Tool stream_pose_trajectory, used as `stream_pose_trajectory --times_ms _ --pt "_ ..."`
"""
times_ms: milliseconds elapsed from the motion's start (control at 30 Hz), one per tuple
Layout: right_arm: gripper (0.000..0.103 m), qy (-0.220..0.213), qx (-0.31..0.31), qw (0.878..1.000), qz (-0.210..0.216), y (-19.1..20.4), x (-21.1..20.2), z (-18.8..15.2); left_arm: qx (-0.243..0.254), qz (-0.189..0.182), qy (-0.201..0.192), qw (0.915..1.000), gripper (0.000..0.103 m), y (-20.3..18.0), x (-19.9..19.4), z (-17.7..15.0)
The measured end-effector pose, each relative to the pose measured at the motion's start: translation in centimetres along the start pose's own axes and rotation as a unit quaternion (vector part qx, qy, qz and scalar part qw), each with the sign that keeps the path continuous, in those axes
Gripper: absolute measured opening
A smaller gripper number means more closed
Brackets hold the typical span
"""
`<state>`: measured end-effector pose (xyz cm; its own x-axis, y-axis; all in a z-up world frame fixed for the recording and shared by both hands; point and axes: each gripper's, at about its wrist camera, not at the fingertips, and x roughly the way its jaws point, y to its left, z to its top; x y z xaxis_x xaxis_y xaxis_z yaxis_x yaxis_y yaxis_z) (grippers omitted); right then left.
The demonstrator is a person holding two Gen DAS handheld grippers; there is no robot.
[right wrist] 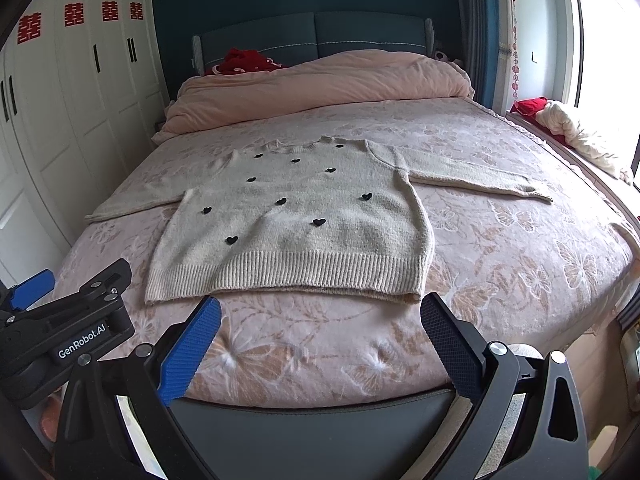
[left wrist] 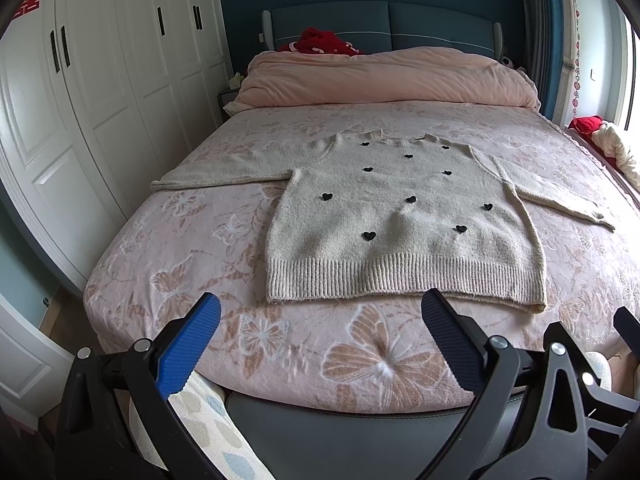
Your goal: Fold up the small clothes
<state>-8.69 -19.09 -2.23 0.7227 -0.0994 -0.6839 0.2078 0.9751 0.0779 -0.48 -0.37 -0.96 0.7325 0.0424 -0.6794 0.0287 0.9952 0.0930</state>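
Observation:
A small beige knit sweater (left wrist: 400, 216) with black hearts lies flat, face up, on the bed, sleeves spread to both sides and ribbed hem toward me. It also shows in the right wrist view (right wrist: 296, 220). My left gripper (left wrist: 320, 312) is open and empty, held above the foot of the bed just short of the hem. My right gripper (right wrist: 320, 312) is open and empty, also just short of the hem. The left gripper's body (right wrist: 68, 328) shows at the left of the right wrist view.
The bed (left wrist: 168, 248) has a pink butterfly-print cover. A folded pink duvet (left wrist: 384, 76) and red cloth (left wrist: 320, 40) lie at the headboard. White wardrobes (left wrist: 100, 92) stand left. A window ledge with bundled cloth (right wrist: 580, 136) is right.

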Motion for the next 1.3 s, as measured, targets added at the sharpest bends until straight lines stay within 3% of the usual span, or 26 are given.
stream_pose_trajectory --times_ms 567,700,800,900,1067,1200,1300 --pt "0.098 0.038 0.009 0.999 0.007 -0.7 2.9 -1.4 0.004 -0.001 0.032 0.9995 0.098 -1.1 3.0 -1.1" --pt "0.098 0.055 0.023 0.998 0.022 -2.6 5.3 -1.4 -0.034 -0.021 0.056 0.9976 0.098 -0.2 5.5 -0.7" --pt "0.098 0.073 0.09 0.993 0.021 -7.4 8.6 -0.3 -0.075 -0.041 0.091 0.9922 0.098 0.9 8.0 -0.1" --pt "0.098 0.078 0.173 0.982 -0.013 -14.8 12.7 1.7 -0.103 -0.038 0.104 0.9885 0.098 1.9 10.2 0.7" --pt "0.097 0.022 0.296 0.952 -0.08 -29.0 17.9 6.2 -0.119 -0.001 0.102 0.9877 0.098 3.1 13.7 2.2" --pt "0.074 0.006 0.356 0.93 -0.093 -38.2 22.3 8.9 -0.135 0.019 0.122 0.983 0.098 3.9 16.9 2.8" --pt "0.07 0.001 0.425 0.901 -0.093 -43.9 25.2 9.5 -0.137 0.033 0.133 0.981 0.098 4.0 19.0 3.0"
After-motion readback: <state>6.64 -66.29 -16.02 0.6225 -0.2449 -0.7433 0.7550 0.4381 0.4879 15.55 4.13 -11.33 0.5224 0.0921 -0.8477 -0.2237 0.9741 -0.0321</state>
